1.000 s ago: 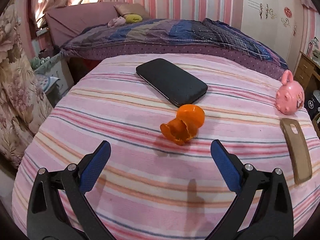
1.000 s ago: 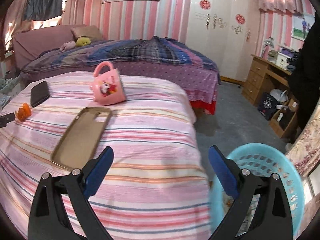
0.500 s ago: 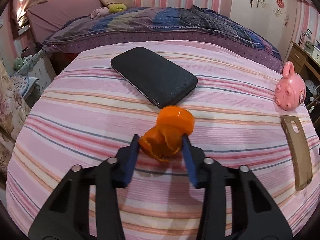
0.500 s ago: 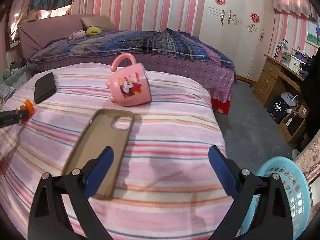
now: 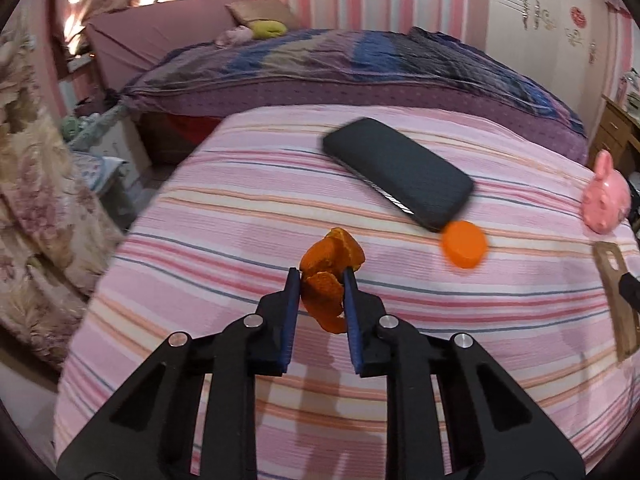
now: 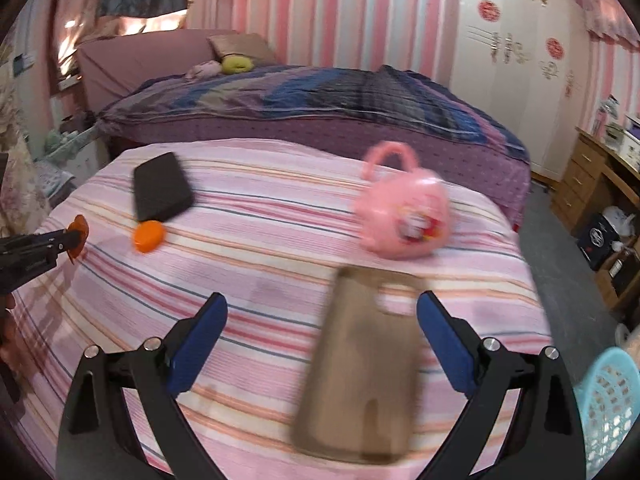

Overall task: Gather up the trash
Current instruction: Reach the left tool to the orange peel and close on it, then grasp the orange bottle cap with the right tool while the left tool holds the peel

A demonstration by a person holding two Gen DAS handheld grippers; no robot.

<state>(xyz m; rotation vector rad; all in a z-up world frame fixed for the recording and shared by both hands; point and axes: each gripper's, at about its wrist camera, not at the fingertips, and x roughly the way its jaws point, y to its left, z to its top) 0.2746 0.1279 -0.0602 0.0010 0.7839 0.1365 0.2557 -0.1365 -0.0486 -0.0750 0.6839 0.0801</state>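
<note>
We note the striped surface [image 5: 224, 216], covered in pink cloth, with the big bed [image 6: 320, 104] behind it. At the far right edge of the right wrist view, low and beside the surface, stands a blue basket [image 6: 610, 404]; its inside is too cropped to tell what it holds. We judge it the likely trash bin. A brown phone case [image 6: 360, 364] lies lengthwise under the right gripper [image 6: 322, 338], whose jaws stand wide apart with nothing in them. A black phone [image 5: 398, 184] and a pink mug [image 6: 400, 216] on its side rest farther back.

The left gripper [image 5: 320, 300] is clamped on the orange peel [image 5: 330, 270], which is raised off the cloth and juts up past the fingertips. An orange cap [image 5: 464, 244] sits on the cloth just by the phone's near corner, to the right of the left gripper. The basket lies well to the right of the peel, across the whole surface, nearer the right gripper.
</note>
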